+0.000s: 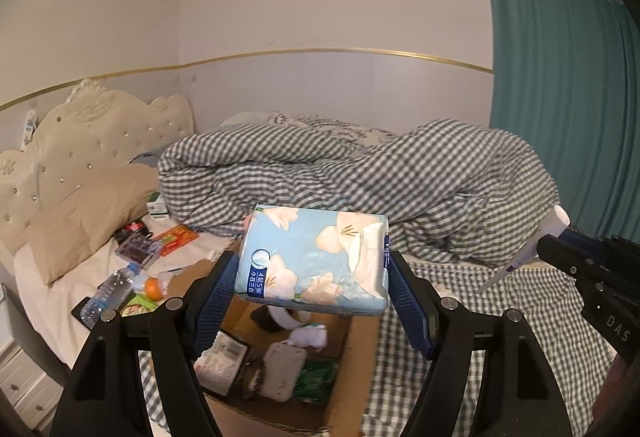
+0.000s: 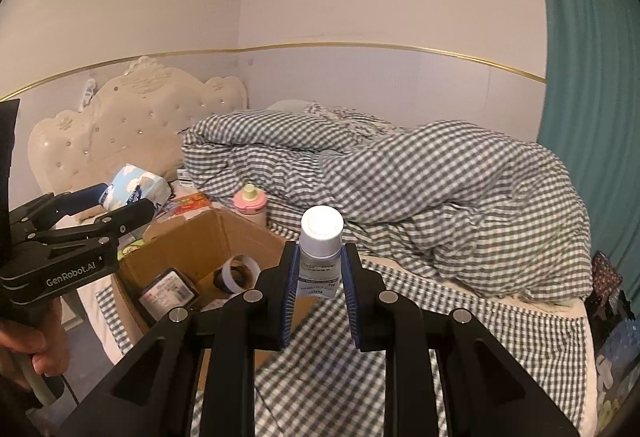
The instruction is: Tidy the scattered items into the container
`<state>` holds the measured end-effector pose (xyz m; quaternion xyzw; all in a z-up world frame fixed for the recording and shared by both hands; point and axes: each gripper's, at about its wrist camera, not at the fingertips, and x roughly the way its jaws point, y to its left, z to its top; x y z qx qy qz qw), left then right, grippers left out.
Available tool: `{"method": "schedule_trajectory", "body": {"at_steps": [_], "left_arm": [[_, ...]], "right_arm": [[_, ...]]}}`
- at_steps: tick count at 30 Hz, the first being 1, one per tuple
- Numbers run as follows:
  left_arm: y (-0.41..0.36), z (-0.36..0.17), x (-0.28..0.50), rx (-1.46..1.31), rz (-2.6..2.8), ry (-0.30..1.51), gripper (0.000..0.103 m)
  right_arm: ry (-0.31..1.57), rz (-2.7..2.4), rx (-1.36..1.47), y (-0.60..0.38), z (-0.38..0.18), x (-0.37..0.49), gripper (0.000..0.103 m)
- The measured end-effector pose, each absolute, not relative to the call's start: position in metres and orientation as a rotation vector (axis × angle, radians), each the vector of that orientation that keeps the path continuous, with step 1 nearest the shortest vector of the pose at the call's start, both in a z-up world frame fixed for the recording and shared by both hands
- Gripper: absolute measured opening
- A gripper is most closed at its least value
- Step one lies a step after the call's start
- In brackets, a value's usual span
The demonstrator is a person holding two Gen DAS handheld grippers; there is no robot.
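Observation:
My left gripper point(image 1: 314, 269) is shut on a light-blue flowered tissue pack point(image 1: 312, 261), which hangs over the open cardboard box point(image 1: 362, 357) on the bed. Several items lie in the box. My right gripper point(image 2: 321, 253) is shut on a white tube with a white cap point(image 2: 322, 227), held upright above the checked sheet just right of the box point(image 2: 192, 241). The right wrist view also has the left gripper point(image 2: 124, 199) with the tissue pack point(image 2: 136, 185) at the left. In the left wrist view the right gripper point(image 1: 548, 241) and its tube point(image 1: 524, 257) are at the right edge.
A bunched checked duvet point(image 1: 400, 173) fills the back of the bed. Left of the box lie a water bottle point(image 1: 108, 293), a red packet point(image 1: 176, 239) and other small things. A pink-capped bottle point(image 2: 250, 203) stands behind the box. A teal curtain point(image 2: 592, 77) hangs at the right.

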<state>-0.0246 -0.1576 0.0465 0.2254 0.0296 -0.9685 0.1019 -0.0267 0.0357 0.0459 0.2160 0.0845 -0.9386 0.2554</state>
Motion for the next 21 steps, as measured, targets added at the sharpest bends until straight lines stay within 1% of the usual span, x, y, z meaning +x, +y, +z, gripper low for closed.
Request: {"method": "schedule_trajectory", "body": {"at_steps": [13,21], "left_arm": [[-0.216,0.031,-0.025,0.717,-2.775,0.109,0.075],[-0.240,0.015,-0.034,0.777,-2.735,0.120,0.075]], "right_arm": [[0.243,-2.445,0.597,-0.033,0.034,-0.039,0.021],[0.254,-2.387,0.642,-0.070,0.013,-0.050,0.021]]}}
